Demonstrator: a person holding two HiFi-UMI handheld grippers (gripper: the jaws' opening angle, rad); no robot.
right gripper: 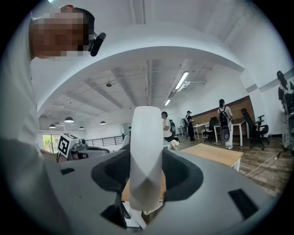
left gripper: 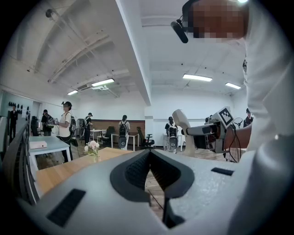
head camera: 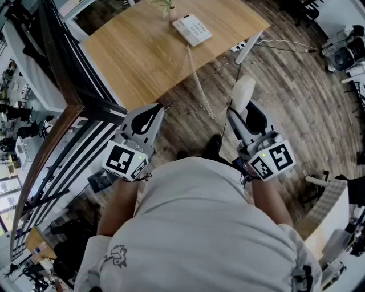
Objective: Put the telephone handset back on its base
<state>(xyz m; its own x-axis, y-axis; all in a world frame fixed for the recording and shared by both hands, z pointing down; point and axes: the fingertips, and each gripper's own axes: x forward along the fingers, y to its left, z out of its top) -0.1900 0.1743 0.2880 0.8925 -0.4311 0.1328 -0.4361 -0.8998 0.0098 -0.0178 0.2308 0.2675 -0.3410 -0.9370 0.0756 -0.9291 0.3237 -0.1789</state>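
Pale wood forms the bench (head camera: 137,51) at the top of the head view. On its far part lies the white telephone base (head camera: 193,28), keypad up, cradle empty, beside a small flower vase (head camera: 169,11). A coiled cord (head camera: 199,80) runs from the base over the bench edge and down above the plank floor (head camera: 285,85) to the handset (head camera: 242,92). The handset is off the bench, well apart from the base, and stands upright in the right tongs (head camera: 244,112). The left tongs (head camera: 158,109) point toward the bench edge and carry nothing.

Left gripper view: the two dark pads meet along a closed seam with nothing between them. The handset shows to the right, rising from the other gripper, and the bench stretches away on the left.

Right gripper view: the jaws stand wide yet are clamped on the white handset, gripped about mid-length. Its rounded end projects well beyond the tips, and the bench lies beyond.

The step in hand appears to be the carry toward the base, with the task hardly begun. To do it well:
- Bring the handset over the bench along the line of the cord, so that the coils slacken and do not drag the light base.
- Tip it from upright to lying flat, and line it up with the cradle before lowering.
- Release only once both ends are seated.
- The free left tongs could steady the base.
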